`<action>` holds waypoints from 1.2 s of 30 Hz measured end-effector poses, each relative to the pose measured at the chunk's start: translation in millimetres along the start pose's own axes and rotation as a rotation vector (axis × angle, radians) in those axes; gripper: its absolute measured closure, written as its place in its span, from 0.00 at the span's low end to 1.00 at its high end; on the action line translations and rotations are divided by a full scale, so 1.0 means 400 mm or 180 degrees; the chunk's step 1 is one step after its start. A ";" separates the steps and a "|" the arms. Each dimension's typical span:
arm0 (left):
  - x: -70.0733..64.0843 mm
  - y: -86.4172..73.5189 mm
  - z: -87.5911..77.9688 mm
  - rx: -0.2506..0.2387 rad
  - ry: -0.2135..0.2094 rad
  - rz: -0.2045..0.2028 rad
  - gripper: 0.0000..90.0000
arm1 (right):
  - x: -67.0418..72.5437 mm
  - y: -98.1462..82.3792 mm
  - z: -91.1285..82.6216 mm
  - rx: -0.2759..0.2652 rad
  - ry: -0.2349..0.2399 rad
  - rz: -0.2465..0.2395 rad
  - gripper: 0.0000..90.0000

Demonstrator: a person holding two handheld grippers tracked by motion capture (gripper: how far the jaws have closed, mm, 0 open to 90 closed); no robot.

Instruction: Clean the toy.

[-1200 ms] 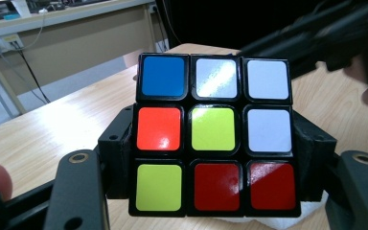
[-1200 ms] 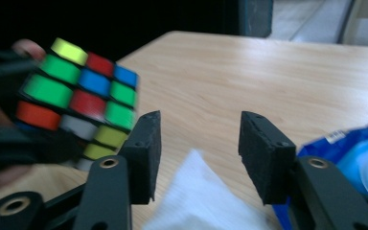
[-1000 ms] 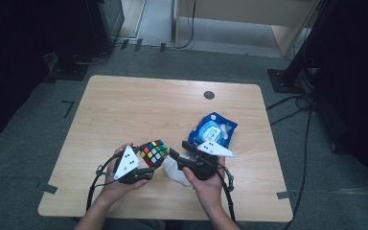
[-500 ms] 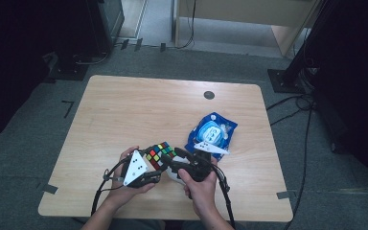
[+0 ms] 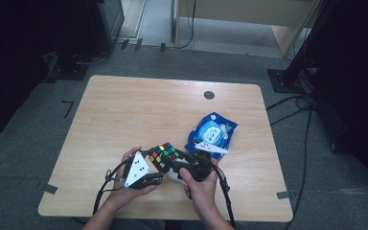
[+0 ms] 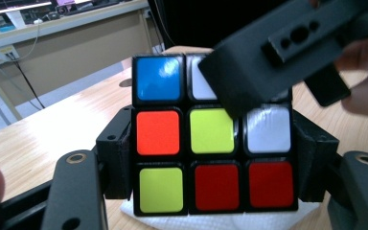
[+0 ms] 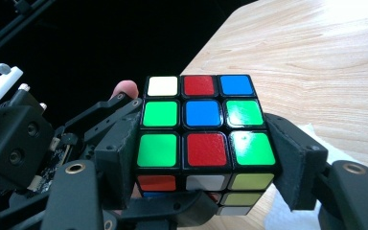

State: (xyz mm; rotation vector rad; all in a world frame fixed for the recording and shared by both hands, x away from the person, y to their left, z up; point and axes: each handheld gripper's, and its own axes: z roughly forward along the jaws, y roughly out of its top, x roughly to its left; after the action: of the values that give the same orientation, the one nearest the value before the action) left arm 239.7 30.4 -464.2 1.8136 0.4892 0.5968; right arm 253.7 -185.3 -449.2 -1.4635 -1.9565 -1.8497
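Left gripper (image 5: 159,168): held in the left hand (image 5: 124,191) at the table's near edge, grey three-cornered plate on top. Its jaws clamped the cube (image 5: 164,155) from two opposite sides; in the left gripper view the pads pressed flat on the cube's (image 6: 213,143) left and right faces at its middle and lower layers.

Right gripper (image 5: 179,160): held in the right hand (image 5: 199,184), just beside the left gripper and meeting it at the cube. In the right gripper view its jaws stood on either side of the cube's (image 7: 203,129) near layer, touching it; the jaws had just been closing, cube between them. In the left gripper view its black body (image 6: 287,52) crossed in front of the cube's upper right corner.

Cube: scrambled, coloured stickers on black, lifted between both grippers, above a white tissue (image 6: 211,221) lying under the jaws.

Tissue: white, crumpled, on the table (image 5: 139,115) directly below the grippers.

Blue packet (image 5: 212,134): beyond the right gripper, flat on the table, near but apart from the cube. A white strip (image 5: 211,147) lay across its near end.

Round dark hole (image 5: 209,95): in the tabletop, well beyond both grippers.
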 end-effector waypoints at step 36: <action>0.003 -0.005 -0.002 0.0052 -0.0068 0.0034 0.35 | 0.003 -0.002 -0.002 -0.0060 0.0011 0.0001 0.38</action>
State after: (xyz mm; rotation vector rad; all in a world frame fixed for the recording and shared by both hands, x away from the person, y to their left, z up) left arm 240.1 32.4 -465.5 1.8374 0.4715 0.5817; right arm 252.1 -185.2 -448.8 -1.4648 -1.9424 -1.8742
